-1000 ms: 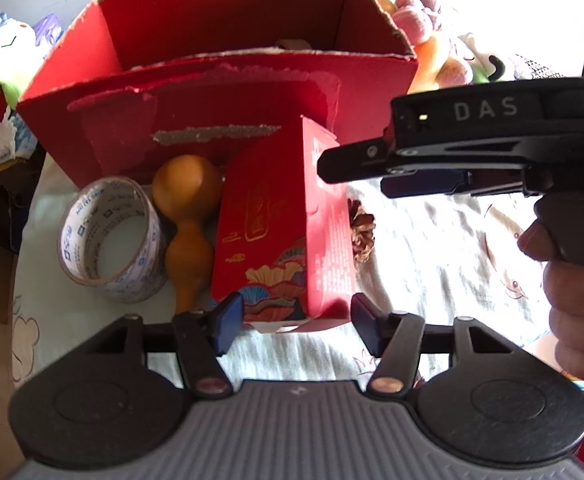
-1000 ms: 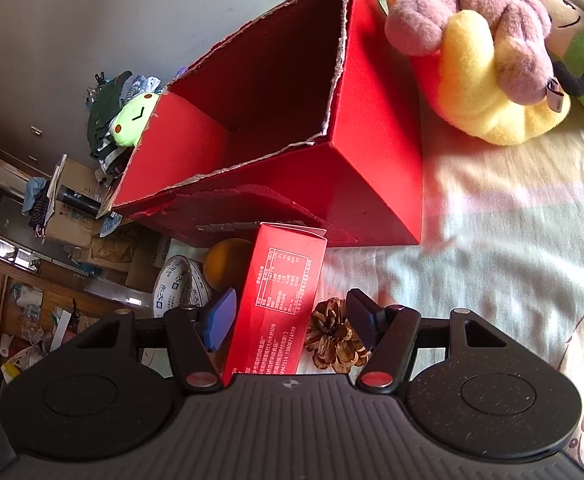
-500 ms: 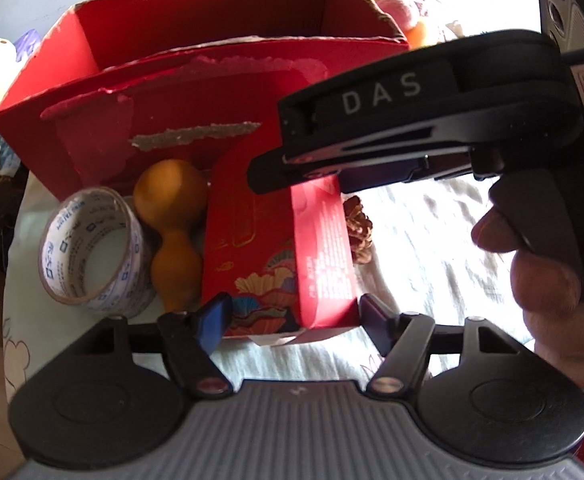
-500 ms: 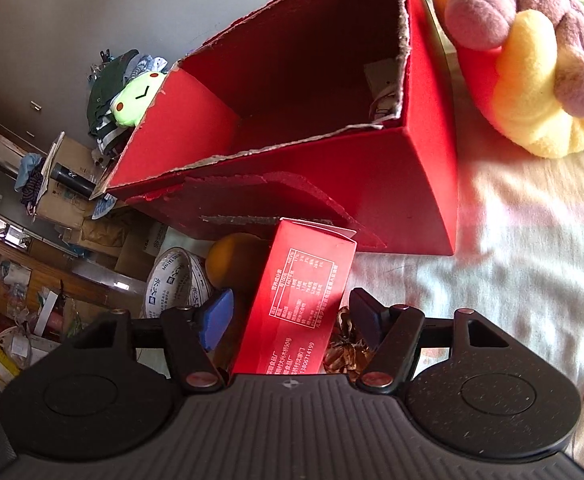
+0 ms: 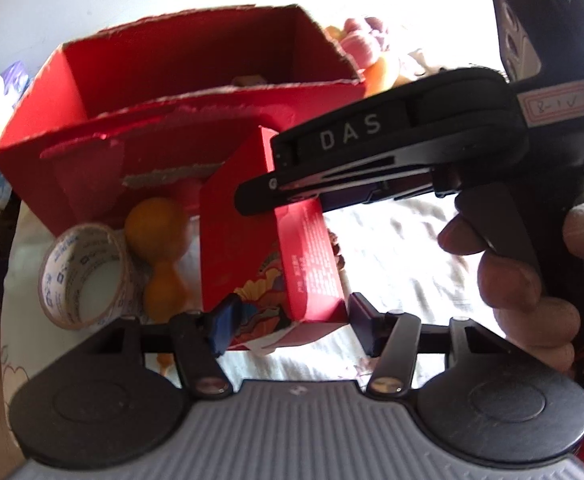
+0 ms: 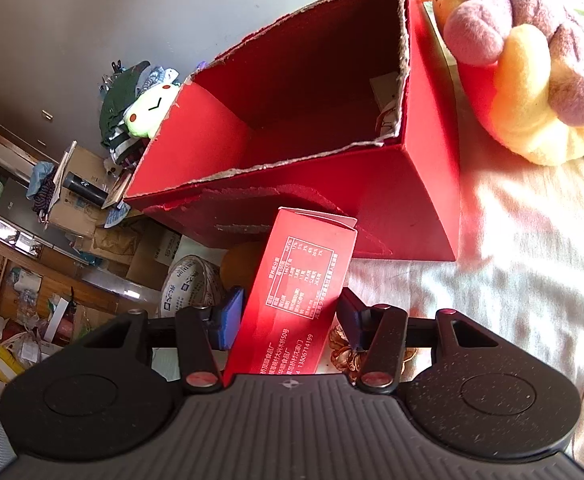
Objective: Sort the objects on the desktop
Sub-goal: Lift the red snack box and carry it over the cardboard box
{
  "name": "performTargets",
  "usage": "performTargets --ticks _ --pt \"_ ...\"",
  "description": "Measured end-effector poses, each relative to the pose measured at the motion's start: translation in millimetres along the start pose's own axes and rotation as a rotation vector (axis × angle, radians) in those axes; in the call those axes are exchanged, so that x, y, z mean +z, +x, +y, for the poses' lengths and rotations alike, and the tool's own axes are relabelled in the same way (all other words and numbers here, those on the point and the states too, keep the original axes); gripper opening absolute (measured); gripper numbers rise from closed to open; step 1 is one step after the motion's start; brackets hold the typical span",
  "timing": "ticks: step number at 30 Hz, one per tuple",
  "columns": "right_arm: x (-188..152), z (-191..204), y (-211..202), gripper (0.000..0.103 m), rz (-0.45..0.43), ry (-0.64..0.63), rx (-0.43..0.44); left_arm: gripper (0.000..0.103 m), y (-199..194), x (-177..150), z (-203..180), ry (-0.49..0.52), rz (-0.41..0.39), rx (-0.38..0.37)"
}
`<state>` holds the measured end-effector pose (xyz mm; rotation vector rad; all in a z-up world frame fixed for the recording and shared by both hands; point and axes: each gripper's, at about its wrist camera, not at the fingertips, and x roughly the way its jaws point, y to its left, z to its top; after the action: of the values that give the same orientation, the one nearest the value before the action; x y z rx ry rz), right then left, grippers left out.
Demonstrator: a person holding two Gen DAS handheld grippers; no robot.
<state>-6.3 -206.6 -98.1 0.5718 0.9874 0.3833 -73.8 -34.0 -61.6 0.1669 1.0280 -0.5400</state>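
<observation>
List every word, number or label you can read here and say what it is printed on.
"DAS": white letters on the right gripper body.
"13806714199": small red carton, beside Chinese print and a table too small to read.
Handwritten sticker on the right gripper's camera block: illegible.
Tape roll: blue print, blurred.

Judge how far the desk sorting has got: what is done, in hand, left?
Done: one pale item lies inside the large red cardboard box. In hand: the small red carton stands between both open grippers, right gripper and left gripper. Left: tape roll, orange gourd and pine cone remain outside.
</observation>
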Motion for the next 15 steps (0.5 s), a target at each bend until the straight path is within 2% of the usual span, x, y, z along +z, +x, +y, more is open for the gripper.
performTargets --ticks 4,6,8,10,15 --pt "-0.3 -4.9 -16.4 0.053 -0.014 0.012 -0.006 0.056 -5.2 8.1 -12.0 0.046 -0.011 -0.035" --pt "-0.1 -10.6 -24.6 0.052 -0.009 0.039 -0.014 0.051 -3.2 19.8 -21.3 0.061 -0.012 -0.062" --pt "-0.7 -18.3 -32.6 0.048 0.001 0.082 -0.011 0.033 -4.7 26.6 -27.4 0.071 -0.016 -0.094" --pt "-3.4 -26.6 -41.1 0.048 0.005 0.117 -0.020 0.023 -4.5 33.4 -37.9 0.086 -0.021 -0.119" --pt "-11.5 -48.5 -62.7 0.047 -0.027 0.188 -0.047 0.020 10.7 39.8 -54.5 0.117 -0.022 -0.173"
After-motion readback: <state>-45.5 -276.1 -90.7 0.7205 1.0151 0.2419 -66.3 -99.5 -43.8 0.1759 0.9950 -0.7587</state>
